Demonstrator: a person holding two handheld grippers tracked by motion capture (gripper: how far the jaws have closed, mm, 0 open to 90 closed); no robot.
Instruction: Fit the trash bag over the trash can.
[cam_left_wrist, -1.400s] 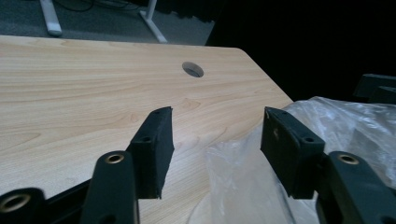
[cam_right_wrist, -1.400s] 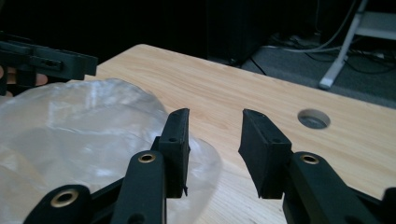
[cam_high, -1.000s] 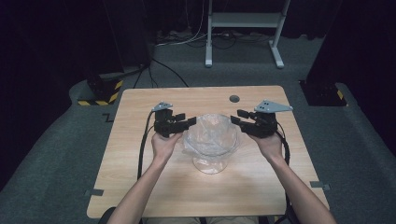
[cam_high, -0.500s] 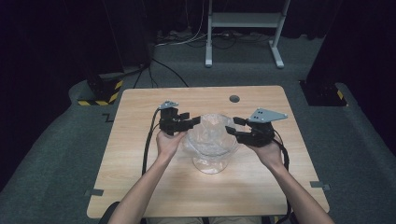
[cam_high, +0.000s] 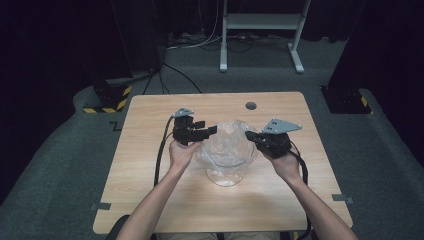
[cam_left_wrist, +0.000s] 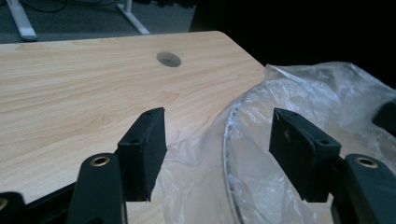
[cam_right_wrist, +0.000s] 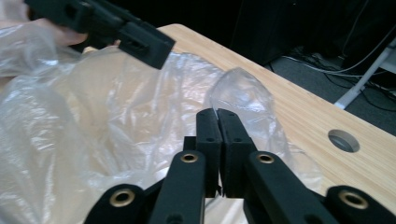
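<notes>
A glass bowl (cam_high: 226, 160) stands at the centre of the table (cam_high: 150, 200), lined with a clear plastic bag (cam_high: 227, 142). The right gripper (cam_right_wrist: 217, 114) is pressed together, pinching a fold of the bag at the bowl's 3 o'clock rim. The left gripper (cam_left_wrist: 219, 149) is spread wide, its jaws straddling the rim (cam_left_wrist: 231, 140) at 9 o'clock; the bag film lies between them, straight ahead. The left gripper probably closes next.

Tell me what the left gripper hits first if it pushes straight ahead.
Probably the clear plastic bag over the bowl rim, which lies between the open left gripper jaws; depth is uncertain.
</notes>
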